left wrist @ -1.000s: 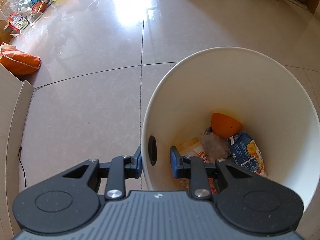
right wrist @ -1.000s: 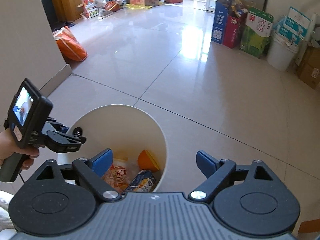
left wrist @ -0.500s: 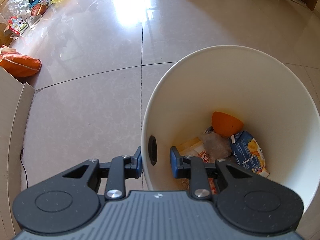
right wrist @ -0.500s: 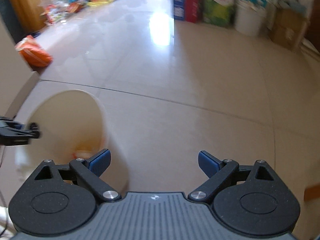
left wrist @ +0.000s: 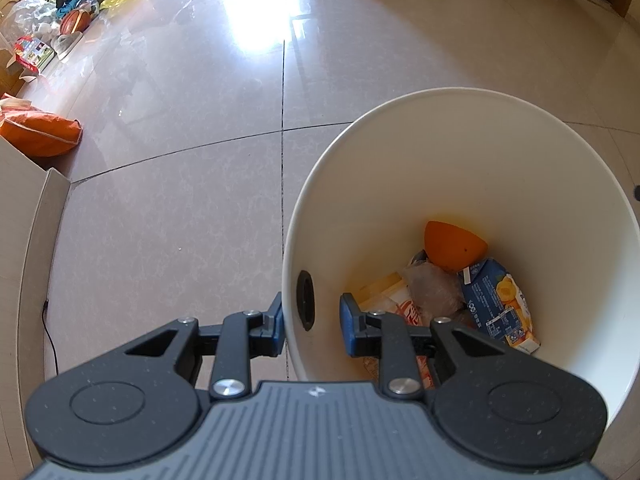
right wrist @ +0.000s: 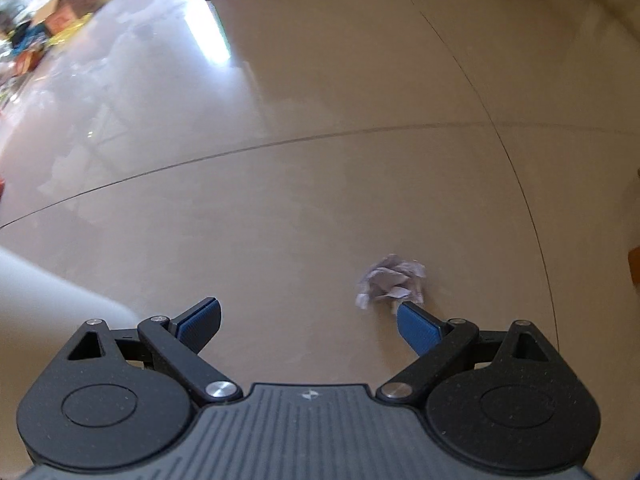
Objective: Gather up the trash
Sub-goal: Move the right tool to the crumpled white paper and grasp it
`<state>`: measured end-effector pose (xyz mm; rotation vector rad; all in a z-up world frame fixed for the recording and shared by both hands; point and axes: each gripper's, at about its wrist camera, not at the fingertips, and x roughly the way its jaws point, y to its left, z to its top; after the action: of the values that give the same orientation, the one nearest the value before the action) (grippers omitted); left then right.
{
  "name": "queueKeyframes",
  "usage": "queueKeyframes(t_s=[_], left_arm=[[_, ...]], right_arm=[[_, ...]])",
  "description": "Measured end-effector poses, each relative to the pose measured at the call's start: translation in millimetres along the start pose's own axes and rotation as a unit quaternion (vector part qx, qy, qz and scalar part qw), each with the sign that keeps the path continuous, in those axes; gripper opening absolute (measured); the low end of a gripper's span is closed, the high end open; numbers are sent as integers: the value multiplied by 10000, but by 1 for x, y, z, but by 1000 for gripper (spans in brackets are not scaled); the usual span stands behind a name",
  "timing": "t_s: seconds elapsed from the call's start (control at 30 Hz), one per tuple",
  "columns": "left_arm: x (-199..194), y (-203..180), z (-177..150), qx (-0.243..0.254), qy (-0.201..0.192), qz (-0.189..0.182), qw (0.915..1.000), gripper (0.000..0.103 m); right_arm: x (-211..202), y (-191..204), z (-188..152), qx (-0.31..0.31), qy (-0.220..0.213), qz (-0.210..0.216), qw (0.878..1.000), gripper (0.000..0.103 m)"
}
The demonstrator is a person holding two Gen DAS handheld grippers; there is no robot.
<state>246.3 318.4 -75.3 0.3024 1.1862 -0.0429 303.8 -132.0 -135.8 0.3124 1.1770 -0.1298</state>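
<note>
Clamping the white bin's near wall, your left gripper has one pad inside, one outside. Your right gripper stands wide and empty; crumpled paper lies on the floor just beyond its right finger, outside the bin.

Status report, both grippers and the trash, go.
Left gripper shut on white bin wall. Right gripper open, empty. Crumpled paper on floor by its right fingertip. Nothing in the way.

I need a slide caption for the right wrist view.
Open right gripper above tiled floor, crumpled paper by one fingertip.
</note>
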Motion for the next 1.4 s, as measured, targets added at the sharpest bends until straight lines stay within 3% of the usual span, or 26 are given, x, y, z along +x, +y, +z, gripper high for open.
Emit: queueKeyframes(t_s=[0.4, 0.7, 0.8, 0.97, 1.07, 1.23, 1.4], left_arm=[[-1, -1, 2, -14, 12, 25, 10000, 24], [1, -4, 2, 37, 32, 96, 9999, 24], [2, -4, 2, 41, 31, 90, 9999, 24], [2, -4, 2, 36, 29, 73, 10000, 24], [1, -3, 2, 9, 28, 57, 10000, 24], [1, -3, 1, 56, 18, 91, 9999, 24], [1, -3, 2, 36, 29, 55, 10000, 24]], right_arm=[[118, -52, 6, 860, 381, -617, 9937, 99], [161, -72, 13, 1213, 494, -732, 9887, 99], [168, -72, 11, 1220, 514, -779, 9881, 93], [173, -67, 11, 1049, 592, -902, 9886, 69], [174, -64, 12, 1011, 591, -939, 9887, 62], [168, -59, 11, 910, 565, -990, 9893, 55], [155, -55, 13, 840, 572, -975, 9900, 55]])
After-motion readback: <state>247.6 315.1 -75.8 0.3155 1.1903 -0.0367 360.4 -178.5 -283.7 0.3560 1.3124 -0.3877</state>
